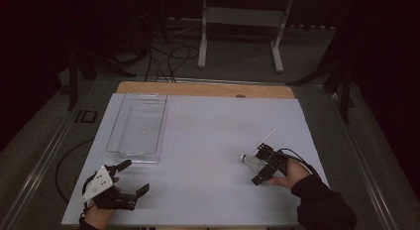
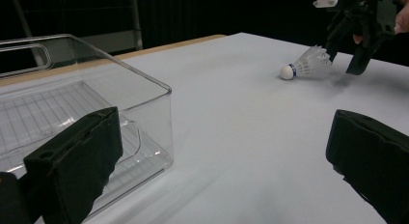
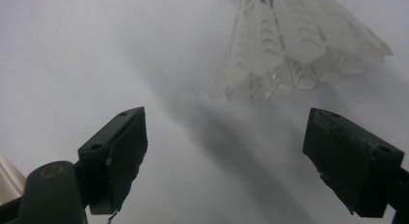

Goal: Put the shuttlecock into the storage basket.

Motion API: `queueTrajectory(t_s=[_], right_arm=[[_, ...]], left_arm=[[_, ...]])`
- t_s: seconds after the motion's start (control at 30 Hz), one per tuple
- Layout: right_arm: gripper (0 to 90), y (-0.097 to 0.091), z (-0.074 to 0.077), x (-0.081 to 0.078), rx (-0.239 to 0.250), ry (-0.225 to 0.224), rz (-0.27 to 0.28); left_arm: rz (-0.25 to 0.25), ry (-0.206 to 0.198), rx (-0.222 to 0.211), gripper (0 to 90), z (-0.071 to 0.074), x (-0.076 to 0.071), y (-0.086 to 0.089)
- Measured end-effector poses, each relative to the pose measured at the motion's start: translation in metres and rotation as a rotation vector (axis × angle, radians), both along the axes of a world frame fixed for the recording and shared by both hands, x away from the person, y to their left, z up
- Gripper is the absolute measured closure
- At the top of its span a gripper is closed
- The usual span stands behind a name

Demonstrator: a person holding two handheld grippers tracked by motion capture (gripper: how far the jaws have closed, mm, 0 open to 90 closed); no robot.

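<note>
A white feather shuttlecock (image 1: 249, 160) lies on its side on the white tabletop (image 1: 208, 136) at the right, cork end pointing left. My right gripper (image 1: 258, 165) stands open just behind its feather skirt. In the right gripper view the shuttlecock (image 3: 294, 40) lies a little ahead of the right gripper (image 3: 226, 161), whose jaws stand wide apart and touch nothing. My left gripper (image 1: 135, 176) rests open near the front left edge with nothing in it. In the left gripper view the left gripper (image 2: 217, 161) faces the shuttlecock (image 2: 308, 64) and the right gripper (image 2: 343, 63) across the table.
A clear plastic bin (image 1: 116, 123) stands empty at the back left; its near corner (image 2: 159, 84) is close to my left jaw. A thin white stick (image 1: 266, 138) lies just beyond the right gripper. Bare wood edges the table's far side (image 1: 208, 88).
</note>
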State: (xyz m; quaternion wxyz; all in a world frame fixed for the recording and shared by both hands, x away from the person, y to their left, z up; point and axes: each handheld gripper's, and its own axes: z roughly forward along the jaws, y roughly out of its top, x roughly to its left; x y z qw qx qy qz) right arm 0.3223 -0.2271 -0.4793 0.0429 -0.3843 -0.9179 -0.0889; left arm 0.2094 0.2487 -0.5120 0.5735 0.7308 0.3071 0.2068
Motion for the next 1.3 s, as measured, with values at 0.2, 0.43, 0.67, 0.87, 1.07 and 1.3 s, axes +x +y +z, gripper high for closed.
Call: queueTrajectory(t_s=[0.2,0.43,0.67,0.87,1.07,1.3], right_arm=[[22.9,0.001,0.0,0.006,0.02,-0.002,-0.015],[34.6,0.004,0.001,0.012,0.006,-0.038,-0.023],[43.6,0.008,0.001,0.018,0.004,-0.045,-0.031],[49.5,0.009,-0.002,0.023,0.011,-0.043,-0.037],[53.0,0.011,-0.005,0.025,0.016,-0.038,-0.037],[62.4,0.012,-0.008,0.026,0.017,-0.032,-0.035]], left_arm=[[0.0,0.0,-0.001,0.1,0.0,0.0,0.0],[-0.001,0.001,0.0,0.1,0.0,0.0,0.0],[0.0,0.002,-0.002,0.1,0.0,0.0,0.0],[-0.001,0.002,-0.003,0.1,0.0,0.0,0.0],[-0.002,0.002,-0.002,0.1,0.0,0.0,0.0],[-0.004,0.002,0.0,0.1,-0.001,0.001,0.0]])
